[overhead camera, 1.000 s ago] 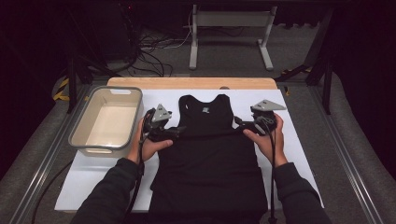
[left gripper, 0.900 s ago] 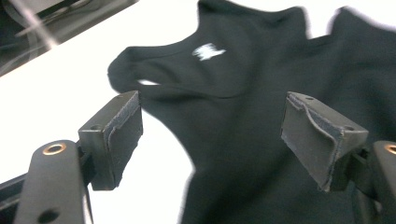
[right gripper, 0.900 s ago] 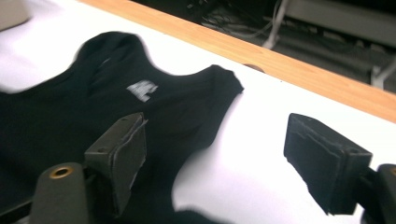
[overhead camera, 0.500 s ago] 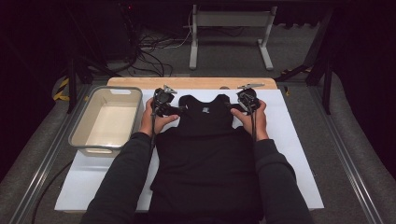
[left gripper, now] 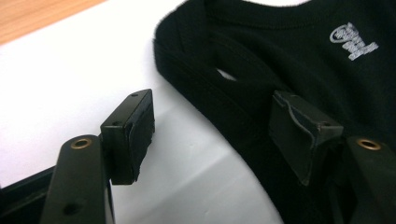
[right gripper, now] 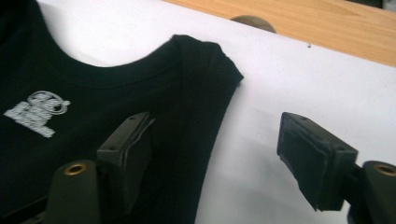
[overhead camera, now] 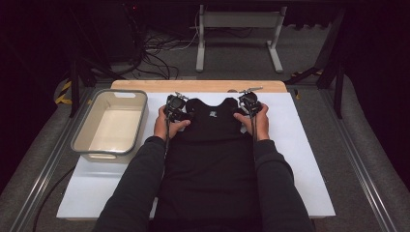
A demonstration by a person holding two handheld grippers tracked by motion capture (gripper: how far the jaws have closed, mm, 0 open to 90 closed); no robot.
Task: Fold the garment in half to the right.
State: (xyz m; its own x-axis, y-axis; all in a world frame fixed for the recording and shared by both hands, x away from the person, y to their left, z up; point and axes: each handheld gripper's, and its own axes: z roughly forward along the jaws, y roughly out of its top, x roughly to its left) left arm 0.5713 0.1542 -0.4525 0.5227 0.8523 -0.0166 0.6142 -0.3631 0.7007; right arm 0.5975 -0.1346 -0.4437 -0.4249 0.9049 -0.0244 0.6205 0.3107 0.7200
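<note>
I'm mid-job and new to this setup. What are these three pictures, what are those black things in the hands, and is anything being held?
No robot arm here: a person holds a two-jaw hand tool in each hand. The high view looks down from above the person's side of the table. It shows the left gripper and the right gripper at the two shoulders of a black sleeveless top. The top lies flat on a white sheet over a wooden table, with a beige tub to its left.

The other two pictures come from cameras riding on the grippers, looking along their jaws. In both, the jaws stand open, one over the top's shoulder strap and one over the white sheet. Nothing is gripped yet.
</note>
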